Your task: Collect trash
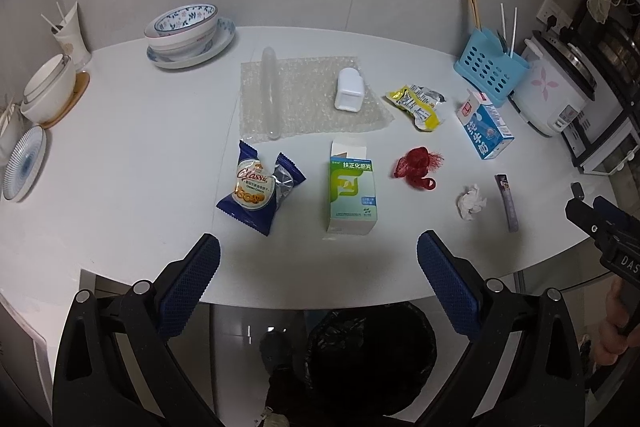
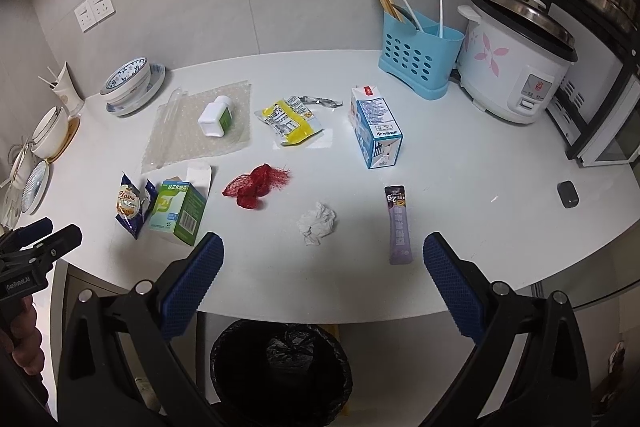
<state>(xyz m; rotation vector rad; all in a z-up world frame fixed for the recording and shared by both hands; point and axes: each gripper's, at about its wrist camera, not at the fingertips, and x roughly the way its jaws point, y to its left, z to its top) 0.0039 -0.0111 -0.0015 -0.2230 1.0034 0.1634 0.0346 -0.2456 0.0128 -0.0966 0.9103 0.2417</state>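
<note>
Edges and overlaps are hiding parts of your scene.
The white table's front edge is covering the black-lined round trash bin [image 2: 280, 367]; the green-and-white cardboard medicine box [image 2: 178, 213] is overlapping the blue foil cookie wrapper [image 2: 128, 207].

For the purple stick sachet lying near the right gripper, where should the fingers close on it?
Across the narrow width of the purple sachet, near its closest end, coming from above with the right gripper. It lies flat and long, pointing toward the table edge, with bare surface on both sides.
</note>
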